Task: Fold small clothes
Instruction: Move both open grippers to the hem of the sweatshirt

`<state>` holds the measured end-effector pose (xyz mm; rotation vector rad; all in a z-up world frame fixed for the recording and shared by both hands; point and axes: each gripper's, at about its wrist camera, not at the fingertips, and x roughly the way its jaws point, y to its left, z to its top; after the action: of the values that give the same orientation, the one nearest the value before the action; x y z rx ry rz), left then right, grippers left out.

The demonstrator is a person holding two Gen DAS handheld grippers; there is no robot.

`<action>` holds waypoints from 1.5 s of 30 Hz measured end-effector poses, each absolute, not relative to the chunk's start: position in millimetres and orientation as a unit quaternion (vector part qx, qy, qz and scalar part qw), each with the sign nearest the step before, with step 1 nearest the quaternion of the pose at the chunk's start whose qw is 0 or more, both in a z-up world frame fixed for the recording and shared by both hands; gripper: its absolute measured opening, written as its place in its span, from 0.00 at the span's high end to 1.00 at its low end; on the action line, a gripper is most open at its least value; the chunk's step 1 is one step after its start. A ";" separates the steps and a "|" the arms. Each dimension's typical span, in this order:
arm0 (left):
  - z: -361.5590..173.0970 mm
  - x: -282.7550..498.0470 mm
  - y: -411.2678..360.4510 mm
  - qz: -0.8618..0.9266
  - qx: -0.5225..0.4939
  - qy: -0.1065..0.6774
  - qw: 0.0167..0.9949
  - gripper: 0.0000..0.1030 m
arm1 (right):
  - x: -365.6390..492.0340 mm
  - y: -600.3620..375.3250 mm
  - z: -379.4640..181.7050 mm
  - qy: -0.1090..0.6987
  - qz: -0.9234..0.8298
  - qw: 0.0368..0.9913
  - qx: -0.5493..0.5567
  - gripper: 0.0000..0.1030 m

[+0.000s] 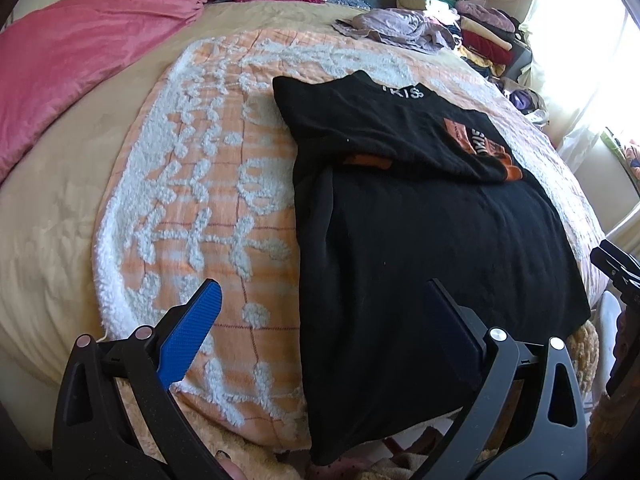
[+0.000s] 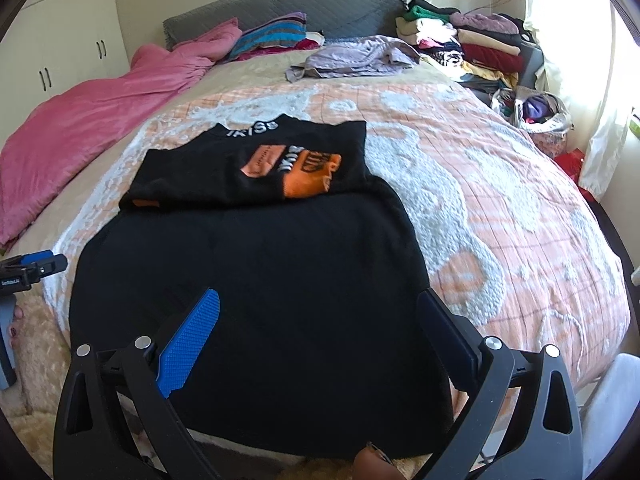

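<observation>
Your left gripper (image 1: 320, 312) is hovering with jaws spread wide, nothing between them: the blue-padded finger is sitting over the bedspread, the other over the near left edge of the black T-shirt (image 1: 420, 240). Your right gripper (image 2: 320, 320) is likewise released, jaws wide apart, both fingers hanging over the shirt's near hem area, gripping nothing.

The black T-shirt (image 2: 260, 280) is lying flat on the orange-and-white tufted bedspread (image 1: 200, 184), near the foot of the bed. Its upper part is folded down over the body, so the orange print (image 2: 304, 172) and the white lettering at the neck are facing up on the far half. The near hem is draping over the bed's edge.

Taking the shirt as landmark: a pink blanket (image 2: 92, 120) is bunched well off to its far left; a crumpled lilac garment (image 2: 352, 56) is lying beyond it toward the grey headboard (image 2: 288, 8); stacks of folded clothes (image 2: 472, 40) are sitting beyond it on the right; striped pillows (image 2: 272, 36) are resting against the headboard.
</observation>
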<state>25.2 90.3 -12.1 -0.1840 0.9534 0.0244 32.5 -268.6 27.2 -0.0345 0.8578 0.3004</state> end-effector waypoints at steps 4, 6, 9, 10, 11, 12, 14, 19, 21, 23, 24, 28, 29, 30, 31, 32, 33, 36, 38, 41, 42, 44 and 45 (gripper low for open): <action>-15.5 22.2 88.9 0.003 -0.089 0.462 0.882 0.09 | 29.2 -274.3 21.7 0.422 0.140 0.896 -0.019 0.05; -18.7 21.7 88.2 0.002 -0.088 0.468 0.880 0.09 | 27.3 -277.0 19.8 0.424 0.137 0.895 -0.022 0.05; -23.8 20.0 87.6 -0.004 -0.093 0.475 0.875 0.09 | 25.9 -280.9 16.8 0.430 0.134 0.892 -0.022 0.05; -25.1 18.9 87.4 -0.007 -0.096 0.477 0.874 0.09 | 25.5 -282.5 15.5 0.432 0.133 0.892 -0.023 0.05; -25.9 17.7 87.1 -0.010 -0.099 0.477 0.873 0.09 | 25.0 -284.5 13.8 0.435 0.132 0.890 -0.023 0.05; -27.1 16.5 87.0 -0.015 -0.102 0.479 0.872 0.09 | 24.6 -285.4 12.7 0.438 0.131 0.889 -0.023 0.05; -29.5 14.6 86.7 -0.020 -0.102 0.482 0.870 0.09 | 24.2 -288.2 9.6 0.443 0.131 0.886 -0.020 0.05; -37.4 10.4 88.3 -0.034 -0.114 0.494 0.862 0.09 | 21.6 -296.6 2.2 0.456 0.126 0.881 -0.018 0.05; -39.4 7.6 88.3 -0.037 -0.114 0.496 0.860 0.09 | 20.4 -301.2 -0.9 0.461 0.123 0.879 -0.017 0.05; -41.6 4.5 87.7 -0.042 -0.111 0.499 0.858 0.09 | 19.3 -304.4 -2.1 0.463 0.121 0.878 -0.016 0.05; -43.1 2.8 87.6 -0.046 -0.112 0.502 0.856 0.10 | 18.3 -306.5 -2.7 0.465 0.120 0.877 -0.016 0.05; -47.7 -3.1 87.9 -0.050 -0.110 0.510 0.852 0.19 | 15.9 -312.7 -5.1 0.468 0.111 0.876 -0.017 0.05; -48.8 -4.7 87.5 -0.052 -0.108 0.512 0.850 0.24 | 15.7 -314.8 -5.8 0.470 0.109 0.876 -0.016 0.05; -49.8 -5.8 87.9 -0.054 -0.109 0.514 0.849 0.27 | 15.1 -316.4 -6.6 0.472 0.109 0.875 -0.015 0.05; -51.1 -6.9 87.6 -0.056 -0.111 0.516 0.847 0.32 | 14.9 -318.0 -7.5 0.474 0.108 0.874 -0.013 0.05; -52.3 -8.0 87.0 -0.059 -0.112 0.519 0.845 0.36 | 14.5 -319.3 -8.1 0.476 0.107 0.873 -0.012 0.05; -53.1 -9.1 86.1 -0.061 -0.111 0.521 0.844 0.37 | 13.9 -320.9 -8.9 0.478 0.107 0.872 -0.011 0.05; -54.3 -13.4 82.6 -0.062 -0.104 0.519 0.846 0.39 | 12.7 -324.7 -11.0 0.485 0.108 0.868 -0.009 0.05; -56.4 -15.7 80.5 -0.066 -0.109 0.522 0.844 0.39 | 11.0 -328.9 -12.5 0.492 0.108 0.864 -0.006 0.05; -61.0 -18.7 75.7 -0.073 -0.113 0.528 0.838 0.39 | 9.9 -334.5 -16.6 0.508 0.108 0.855 -0.004 0.05; -62.6 -20.0 74.5 -0.074 -0.113 0.530 0.837 0.39 | 9.4 -335.5 -17.7 0.511 0.107 0.853 -0.005 0.05; -66.1 -21.0 72.6 -0.076 -0.112 0.536 0.833 0.39 | 9.3 -337.6 -21.0 0.518 0.105 0.849 -0.010 0.05; -67.5 -21.3 72.4 -0.074 -0.112 0.538 0.832 0.39 | 10.2 -339.3 -24.1 0.525 0.105 0.844 -0.009 0.05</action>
<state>-21.3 72.4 -67.5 -0.2365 1.1399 -0.1578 10.2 -339.3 -24.1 -0.0200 1.1092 0.2223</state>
